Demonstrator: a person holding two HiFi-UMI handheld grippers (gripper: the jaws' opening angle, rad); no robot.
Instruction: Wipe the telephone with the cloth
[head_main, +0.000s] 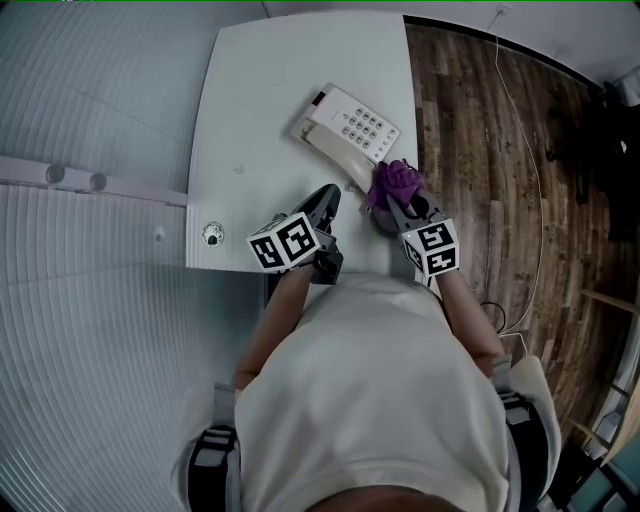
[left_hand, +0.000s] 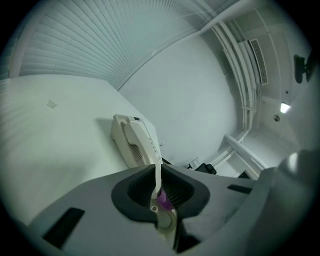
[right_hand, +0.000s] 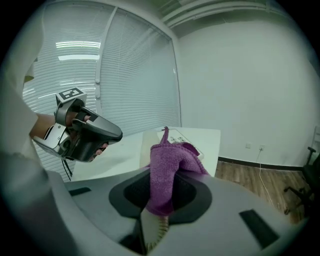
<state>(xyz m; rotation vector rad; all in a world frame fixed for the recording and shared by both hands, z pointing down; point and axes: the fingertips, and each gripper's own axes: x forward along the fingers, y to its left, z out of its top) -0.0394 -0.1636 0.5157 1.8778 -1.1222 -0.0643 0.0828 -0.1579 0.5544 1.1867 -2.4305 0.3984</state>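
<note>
A cream telephone (head_main: 345, 125) with its handset on the cradle lies on the white table (head_main: 260, 100), toward the right edge. My right gripper (head_main: 397, 205) is shut on a bunched purple cloth (head_main: 393, 181), which sits at the telephone's near end. In the right gripper view the cloth (right_hand: 167, 170) fills the jaws of that gripper (right_hand: 161, 197) and hides most of the telephone (right_hand: 181, 136) behind it. My left gripper (head_main: 328, 197) hovers just left of the cloth, shut with nothing held. From the left gripper (left_hand: 158, 172) the telephone (left_hand: 132, 140) lies ahead on the table.
A round metal fitting (head_main: 212, 234) sits at the table's near left corner. Window blinds (head_main: 90, 120) run along the left. Wooden floor (head_main: 480, 120) with a thin white cable (head_main: 537, 180) lies right of the table, and dark furniture (head_main: 610, 140) stands at the far right.
</note>
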